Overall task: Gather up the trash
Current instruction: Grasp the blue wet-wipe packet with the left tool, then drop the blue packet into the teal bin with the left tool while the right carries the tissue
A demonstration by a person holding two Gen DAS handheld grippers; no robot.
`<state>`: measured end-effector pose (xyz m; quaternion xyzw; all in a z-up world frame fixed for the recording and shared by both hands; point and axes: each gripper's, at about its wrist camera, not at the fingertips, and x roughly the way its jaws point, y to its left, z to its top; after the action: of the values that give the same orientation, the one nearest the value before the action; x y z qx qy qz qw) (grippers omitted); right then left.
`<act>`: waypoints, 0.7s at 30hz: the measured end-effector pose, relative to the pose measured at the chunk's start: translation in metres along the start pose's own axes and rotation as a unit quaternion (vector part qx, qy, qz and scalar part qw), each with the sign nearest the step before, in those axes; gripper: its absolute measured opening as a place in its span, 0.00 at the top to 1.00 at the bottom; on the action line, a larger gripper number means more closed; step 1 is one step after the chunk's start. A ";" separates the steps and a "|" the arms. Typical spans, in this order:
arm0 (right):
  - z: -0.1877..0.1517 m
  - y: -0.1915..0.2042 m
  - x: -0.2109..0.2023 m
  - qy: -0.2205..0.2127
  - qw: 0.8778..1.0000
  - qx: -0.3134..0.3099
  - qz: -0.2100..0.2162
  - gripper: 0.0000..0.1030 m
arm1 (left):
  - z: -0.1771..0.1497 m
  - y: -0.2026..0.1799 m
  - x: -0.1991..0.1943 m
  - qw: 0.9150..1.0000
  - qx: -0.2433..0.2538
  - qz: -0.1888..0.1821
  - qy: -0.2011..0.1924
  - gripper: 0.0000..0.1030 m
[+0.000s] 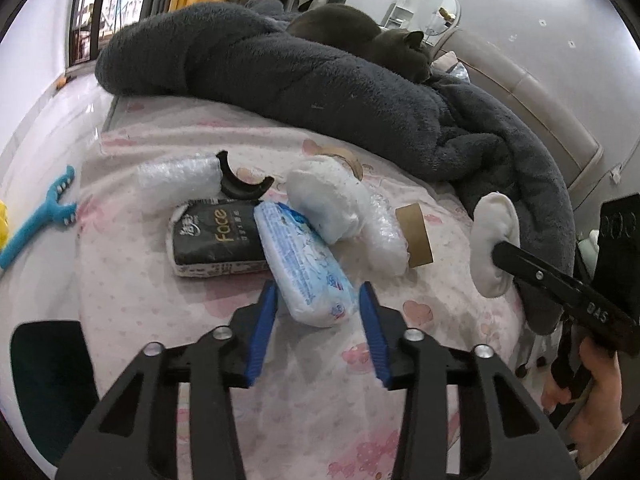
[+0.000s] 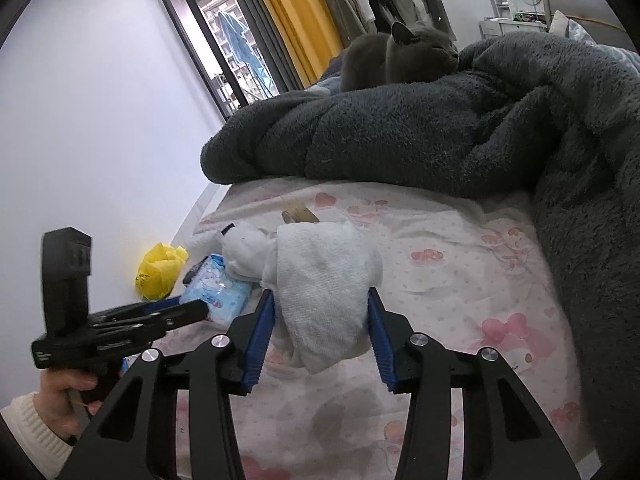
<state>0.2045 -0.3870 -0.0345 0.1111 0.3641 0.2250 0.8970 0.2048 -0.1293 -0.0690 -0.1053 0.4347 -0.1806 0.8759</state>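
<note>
1. Right gripper [image 2: 320,332] clamps a crumpled white tissue wad [image 2: 326,300] between its blue pads [image 2: 260,336], holding it up off the bed sheet; in the left wrist view the same wad [image 1: 494,240] hangs at the right edge of the bed.
2. Left gripper [image 1: 318,328] is spread wide, its blue pads [image 1: 262,332] on either side of the near end of a blue-and-white wet-wipe pack [image 1: 304,268], and I cannot tell whether they touch it.
3. Lying on the pink patterned bed sheet [image 1: 160,320], the wipe pack overlaps the right edge of a black tissue pack marked "Face" [image 1: 216,242].
4. Beyond these lie a roll of bubble wrap [image 1: 176,174] at the left, a curved black plastic piece [image 1: 240,186] just beside it, and a bigger white tissue bundle [image 1: 324,200] to the right.
5. More bubble wrap [image 1: 384,234] sits right of that bundle, touching a brown cardboard strip [image 1: 416,236].
6. Far across the bed, a grey cat [image 1: 360,36] rests on a dark grey fleece blanket [image 1: 300,80].
7. Off the left side of the bed, a blue plastic tool [image 1: 38,218] lies on the floor, and the right wrist view shows a yellow plastic bag [image 2: 160,270] by the wall.
</note>
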 end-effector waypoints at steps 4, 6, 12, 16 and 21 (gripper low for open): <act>-0.001 0.005 0.001 0.002 1.000 -0.004 0.005 0.55 | 0.000 -0.003 0.008 1.000 0.001 0.015 0.009 0.76; -0.001 0.008 0.003 0.005 1.000 -0.007 0.004 0.55 | 0.000 -0.006 0.008 1.000 0.004 0.006 0.007 0.83; 0.005 0.017 0.002 -0.003 1.000 -0.008 0.008 0.55 | -0.001 -0.014 -0.008 0.999 0.035 0.008 -0.011 0.87; 0.010 0.029 0.005 -0.009 1.000 -0.011 0.013 0.55 | 0.001 -0.010 -0.026 0.998 0.053 0.009 -0.024 0.87; 0.013 0.055 0.018 -0.003 0.999 -0.026 0.023 0.55 | 0.001 0.005 -0.048 0.996 0.074 0.031 -0.039 0.87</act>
<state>0.2079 -0.3303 -0.0162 0.0964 0.3526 0.2550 0.8952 0.1801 -0.1054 -0.0353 -0.0338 0.3890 -0.1810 0.9026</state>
